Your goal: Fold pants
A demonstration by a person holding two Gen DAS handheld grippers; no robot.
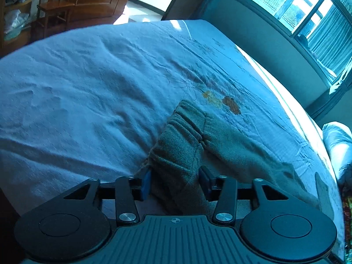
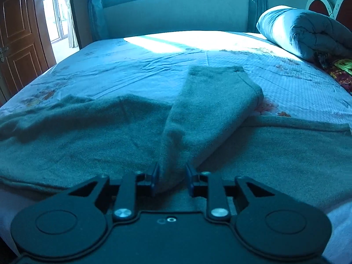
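Grey-green knit pants (image 1: 193, 136) lie on a light blue bed sheet (image 1: 88, 83). In the left wrist view my left gripper (image 1: 176, 181) is shut on the pants near the gathered elastic waistband (image 1: 187, 121), with cloth bunched between the blue pads (image 1: 146, 184). In the right wrist view my right gripper (image 2: 171, 179) is shut on one pant leg (image 2: 209, 110), which is lifted and folded over the rest of the pants (image 2: 77, 136) spread across the bed. The leg's cuff (image 2: 216, 69) points away toward the window.
A rolled quilt (image 2: 308, 30) lies at the head of the bed, right. A patterned cloth (image 2: 338, 70) lies beside it. A wooden door (image 2: 19, 35) stands left. A wooden chair (image 1: 55, 15) and shelves stand beyond the bed. The wall and window (image 2: 176, 4) run along the far side.
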